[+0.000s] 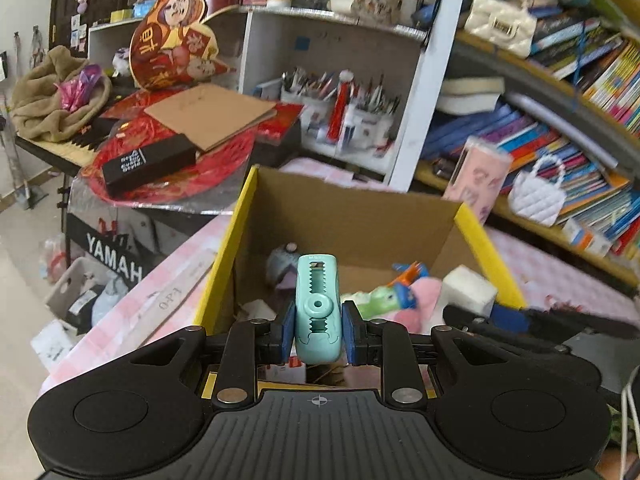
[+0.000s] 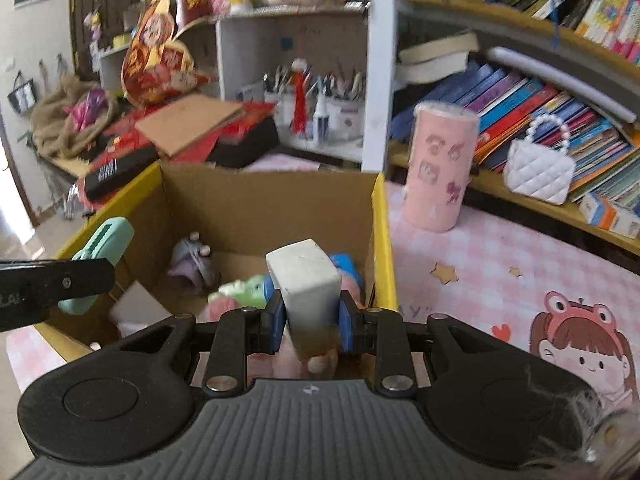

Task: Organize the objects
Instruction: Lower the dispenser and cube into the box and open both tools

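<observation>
Over the left wrist view's cardboard box (image 1: 352, 216), the left gripper (image 1: 318, 330) clamps a mint clip (image 1: 318, 308); plush toys (image 1: 396, 296) lie blurred inside at two o'clock. From the right wrist view, the right gripper (image 2: 310, 316) clamps a white block (image 2: 308, 280) above the same box (image 2: 264, 196); a grey toy (image 2: 194, 262) sits at ten o'clock, its shape unclear.

A cluttered home room: crammed bookshelves (image 1: 560, 128), Yamaha keyboard (image 1: 72, 148), toy-filled cardboard box (image 1: 352, 216).
</observation>
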Action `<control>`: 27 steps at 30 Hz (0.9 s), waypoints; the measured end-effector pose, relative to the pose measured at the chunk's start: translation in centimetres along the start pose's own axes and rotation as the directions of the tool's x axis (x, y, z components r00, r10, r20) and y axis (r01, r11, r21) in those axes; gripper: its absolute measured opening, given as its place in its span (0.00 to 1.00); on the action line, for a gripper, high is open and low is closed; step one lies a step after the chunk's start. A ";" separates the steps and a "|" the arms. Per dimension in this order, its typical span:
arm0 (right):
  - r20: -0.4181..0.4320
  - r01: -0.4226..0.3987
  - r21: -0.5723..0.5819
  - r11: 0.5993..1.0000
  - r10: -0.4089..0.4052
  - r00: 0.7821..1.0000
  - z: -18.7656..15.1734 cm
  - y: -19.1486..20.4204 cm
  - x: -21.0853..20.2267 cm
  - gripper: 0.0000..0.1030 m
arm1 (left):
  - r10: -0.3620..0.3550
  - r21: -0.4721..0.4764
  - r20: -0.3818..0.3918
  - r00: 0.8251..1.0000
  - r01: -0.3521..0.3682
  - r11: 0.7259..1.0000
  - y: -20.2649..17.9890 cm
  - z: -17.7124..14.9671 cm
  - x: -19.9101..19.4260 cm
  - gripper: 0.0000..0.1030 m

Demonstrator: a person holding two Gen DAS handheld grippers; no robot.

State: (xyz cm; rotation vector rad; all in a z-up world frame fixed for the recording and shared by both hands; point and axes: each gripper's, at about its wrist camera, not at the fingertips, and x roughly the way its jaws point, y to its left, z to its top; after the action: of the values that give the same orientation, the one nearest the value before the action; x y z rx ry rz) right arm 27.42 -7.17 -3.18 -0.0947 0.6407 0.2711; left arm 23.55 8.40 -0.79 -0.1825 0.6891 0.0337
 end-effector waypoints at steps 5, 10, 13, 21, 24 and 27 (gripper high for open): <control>-0.002 -0.013 -0.116 0.993 0.013 1.000 0.0 0.5 0.9 0.23 | 0.026 0.011 -0.030 0.999 -0.025 1.000 -0.4 -0.4 1.1 0.22; -0.010 -0.018 -0.229 0.973 0.017 1.000 0.1 0.5 1.6 0.22 | 0.032 0.011 -0.040 0.999 -0.032 0.999 -1.0 -0.4 1.6 0.23; -0.025 -0.038 -0.245 0.969 0.033 0.999 0.3 0.2 1.6 0.21 | 0.032 0.013 -0.041 0.999 -0.032 0.999 -1.4 -0.4 1.6 0.23; -0.039 -0.021 -0.293 0.956 0.010 0.999 0.6 -0.7 2.3 0.21 | 0.043 0.027 -0.043 0.998 -0.042 0.999 -1.9 -0.8 1.6 0.23; -0.046 -0.034 -0.302 0.953 0.021 0.999 0.6 -0.6 2.5 0.24 | 0.037 0.029 -0.029 0.999 -0.037 0.999 -2.1 -0.7 1.3 0.24; -0.049 -0.052 -0.275 0.960 0.040 0.998 0.7 -0.5 2.1 0.38 | 0.028 0.033 -0.006 1.000 -0.028 0.999 -2.4 -0.4 0.4 0.36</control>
State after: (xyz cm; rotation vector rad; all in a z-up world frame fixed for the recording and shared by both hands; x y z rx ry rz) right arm 29.51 -7.11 -3.90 -0.3556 0.6457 0.4038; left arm 23.84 6.00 -1.02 -0.1415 0.6979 0.0490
